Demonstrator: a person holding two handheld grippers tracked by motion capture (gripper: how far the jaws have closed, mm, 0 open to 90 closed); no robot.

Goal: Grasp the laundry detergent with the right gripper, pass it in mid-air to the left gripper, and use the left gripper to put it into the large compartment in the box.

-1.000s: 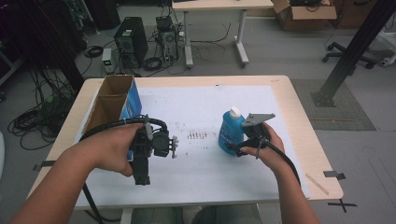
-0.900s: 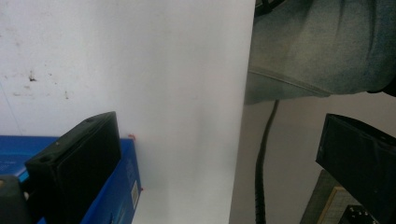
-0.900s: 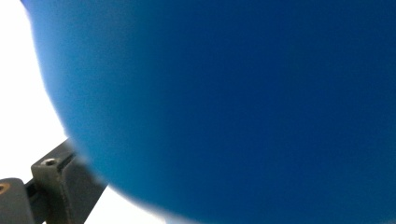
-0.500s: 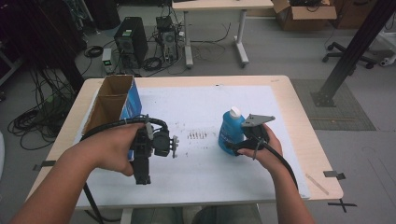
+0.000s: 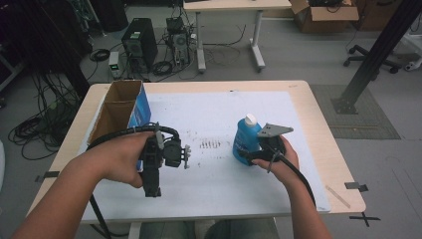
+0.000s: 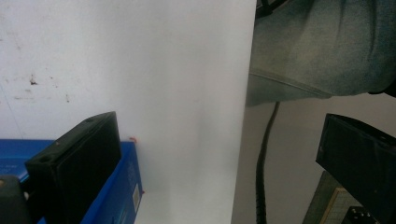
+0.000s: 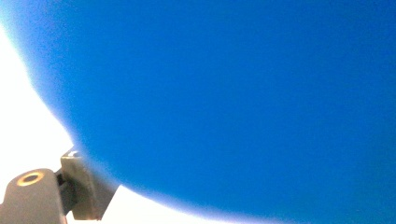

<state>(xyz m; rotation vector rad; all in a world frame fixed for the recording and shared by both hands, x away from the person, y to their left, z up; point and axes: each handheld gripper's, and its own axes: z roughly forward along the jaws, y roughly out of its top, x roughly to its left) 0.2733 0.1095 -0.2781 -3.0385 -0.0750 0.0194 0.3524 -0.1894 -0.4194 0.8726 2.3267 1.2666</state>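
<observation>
High view: an open cardboard box (image 5: 115, 112) with blue printed sides stands at the table's left edge, split into two compartments; nothing can be made out inside either. A blue plastic bottle (image 5: 245, 140) with a white cap stands upright right of the table's middle, on the white sheet (image 5: 214, 109) that covers most of the light wooden table (image 5: 318, 129). The right gripper (image 5: 255, 152) is pressed against the bottle's lower side, held by the right hand (image 5: 281, 162); the right gripper view is blurred blue at close range, so I cannot tell how its jaws stand or whether they grip the bottle. The left gripper (image 5: 152, 186) lies in the left hand (image 5: 122, 159) just beside the box, pointing toward the person; in the left gripper view its jaws stand wide apart over the sheet's near edge, holding nothing. Dark smudges (image 5: 210, 145) mark the sheet between the grippers. Beyond the table lie a grey floor, a computer tower (image 5: 137, 45), tangled cables, another desk and an office chair base (image 5: 370, 55).
</observation>
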